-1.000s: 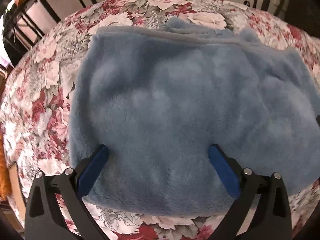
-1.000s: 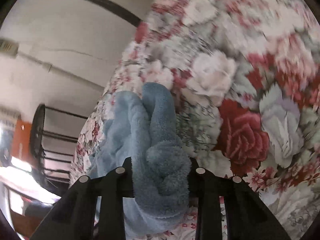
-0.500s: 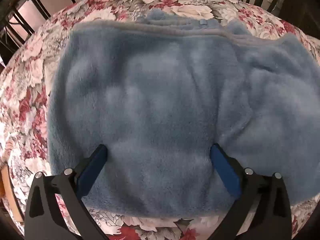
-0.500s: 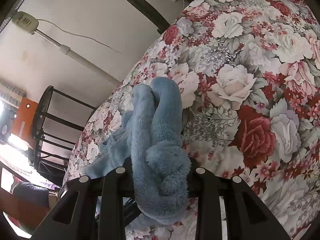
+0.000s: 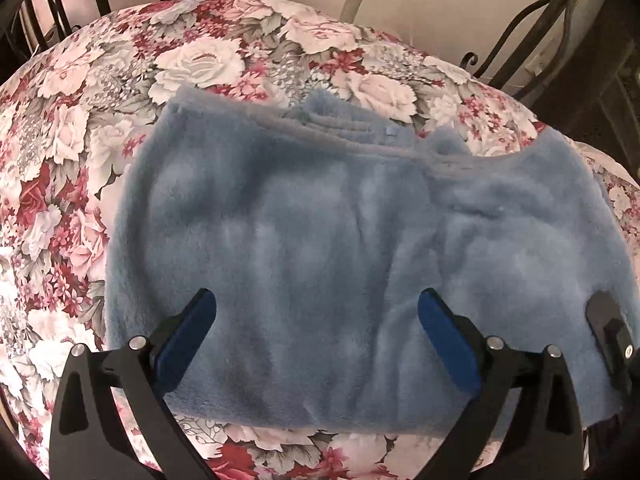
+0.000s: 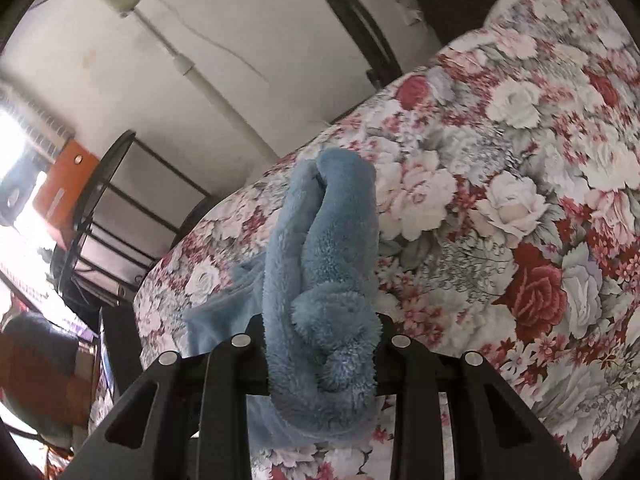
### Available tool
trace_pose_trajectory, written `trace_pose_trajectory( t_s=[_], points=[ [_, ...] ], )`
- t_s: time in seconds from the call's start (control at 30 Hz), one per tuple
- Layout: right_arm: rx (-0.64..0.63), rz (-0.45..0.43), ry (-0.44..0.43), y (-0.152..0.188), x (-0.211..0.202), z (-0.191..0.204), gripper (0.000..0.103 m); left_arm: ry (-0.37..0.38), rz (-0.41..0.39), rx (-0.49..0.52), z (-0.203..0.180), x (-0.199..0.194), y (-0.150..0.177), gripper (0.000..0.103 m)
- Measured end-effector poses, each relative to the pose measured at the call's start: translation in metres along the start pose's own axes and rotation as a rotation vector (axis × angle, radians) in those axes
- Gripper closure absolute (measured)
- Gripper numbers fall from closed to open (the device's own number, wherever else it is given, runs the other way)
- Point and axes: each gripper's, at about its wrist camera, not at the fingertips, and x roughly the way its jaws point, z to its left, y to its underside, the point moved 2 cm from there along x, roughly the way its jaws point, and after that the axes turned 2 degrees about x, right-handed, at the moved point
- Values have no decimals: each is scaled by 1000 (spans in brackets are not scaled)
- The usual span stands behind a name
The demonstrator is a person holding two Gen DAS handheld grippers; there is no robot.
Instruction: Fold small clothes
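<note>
Garment: my blue fleece garment (image 5: 320, 248) lies spread on the floral bedsheet (image 5: 192, 60), filling the middle of my left view from 9 o'clock across to 3 o'clock. Its pile is thick, plush and matte, with soft shallow creases.

Far edge: toward 12 o'clock a stitched hem band (image 5: 352, 136) shows several stacked layers, with a tiny pale tag on it.

Left tool: my left gripper (image 5: 316, 336) stands wide, its two blue pads parted over the near edge of the fleece at 6 o'clock. I cannot tell whether the pads touch the pile. Nothing sits between them but the flat cloth below.

Right tool: my right gripper (image 6: 320, 340) is pinched tight on a bunched roll of the same fleece (image 6: 328, 264). The roll rises from the jaws toward 12 o'clock in my right view as two twisted, shaggy ropes. In the left view one black finger of this tool shows at 4 o'clock against the garment's right edge.

Sheet: smooth printed cotton, with big white and red roses and grey leaves.

Surroundings: black wrought-iron bed rails (image 5: 532, 28) curl at 1 o'clock in the left view; a white wall (image 6: 248, 20) with a pipe sits at 11 o'clock in the right view.
</note>
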Motion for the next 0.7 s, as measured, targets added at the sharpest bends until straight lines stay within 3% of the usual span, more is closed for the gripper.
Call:
trace_pose_trajectory(
  t_s=[0.3,0.43,0.7],
  points=[
    [-128,6,-7,19,-6,54,72,3,-23,-27,7,-25,1,4],
    [-135,10,-10,24,-7,67,72,-52,-71,-10,13,-43,-2,4],
    [-170,4,-27,38,-10,98,72,-84,-101,-42,43,-68,-3,5]
  ],
)
